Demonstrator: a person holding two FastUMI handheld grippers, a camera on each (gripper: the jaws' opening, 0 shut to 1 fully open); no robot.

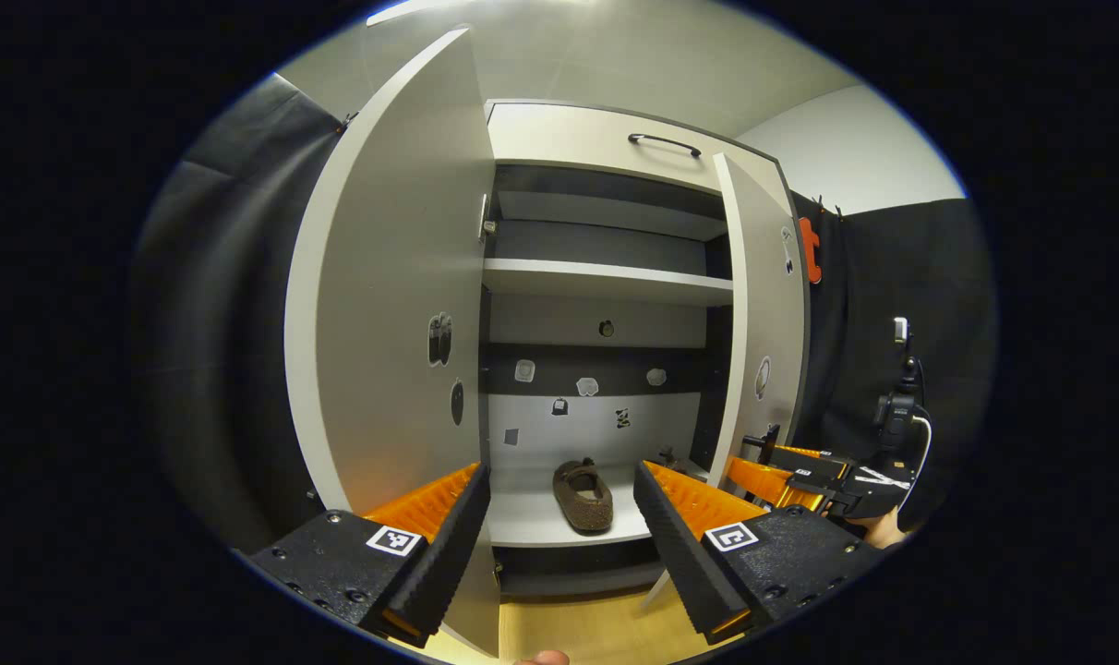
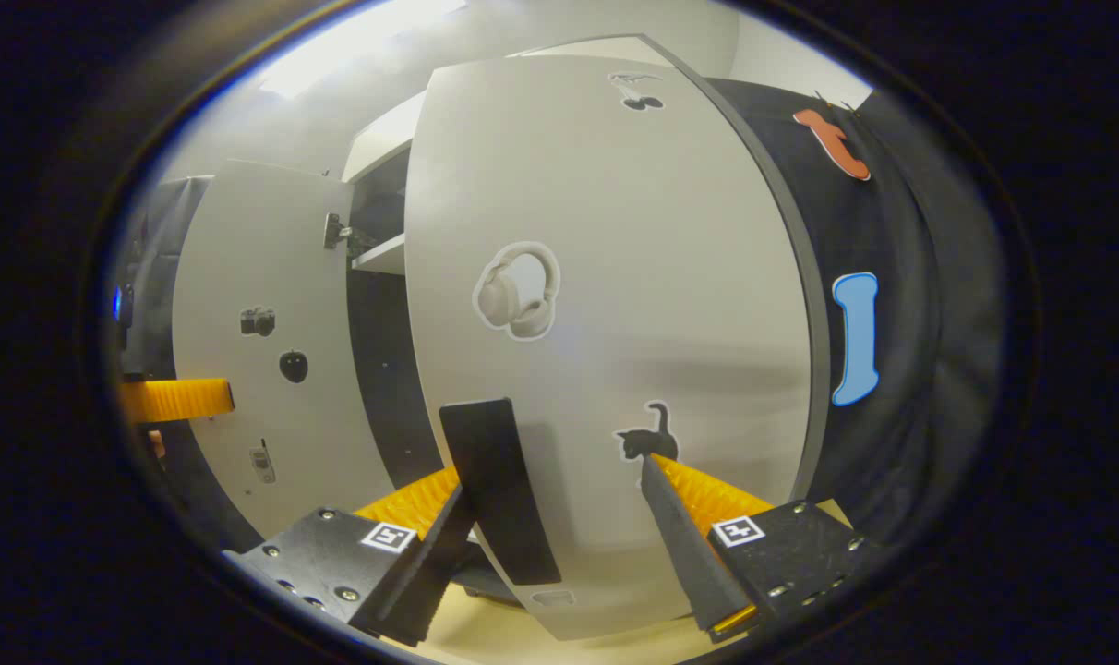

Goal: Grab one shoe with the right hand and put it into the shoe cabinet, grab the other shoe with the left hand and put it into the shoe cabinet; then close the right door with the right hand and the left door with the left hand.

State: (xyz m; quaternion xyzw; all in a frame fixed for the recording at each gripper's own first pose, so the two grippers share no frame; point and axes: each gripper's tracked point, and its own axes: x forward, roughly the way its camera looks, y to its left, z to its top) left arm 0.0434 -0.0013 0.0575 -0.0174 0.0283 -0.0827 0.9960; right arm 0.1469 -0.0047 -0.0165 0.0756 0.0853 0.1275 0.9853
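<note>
The right hand-held gripper [image 2: 559,503] is up against the outer face of the white, sticker-dotted right door [image 2: 615,332] of the tall white shoe cabinet [image 1: 606,139], its ribbed orange-and-black fingers spread wide with nothing between them. A black rectangular strip on the door lies just by its left finger. The door stands partly swung, so closing the right door looks like the step in hand.

The left hand-held gripper [image 1: 559,517] is likewise wide open and empty, facing the cabinet's open front from a little way off. Between its fingers, one brown slipper-like fabric shoe [image 1: 583,494] lies on the white bottom shelf [image 1: 532,517]; I cannot make out a second shoe, which may be hidden by the right finger. The white left door [image 1: 384,305] stands wide open just beside the left finger.

Next, I judge, the right door needs a steady push on its face until it meets the frame, then the left gripper must get behind the left door's outer face and swing it shut.
</note>
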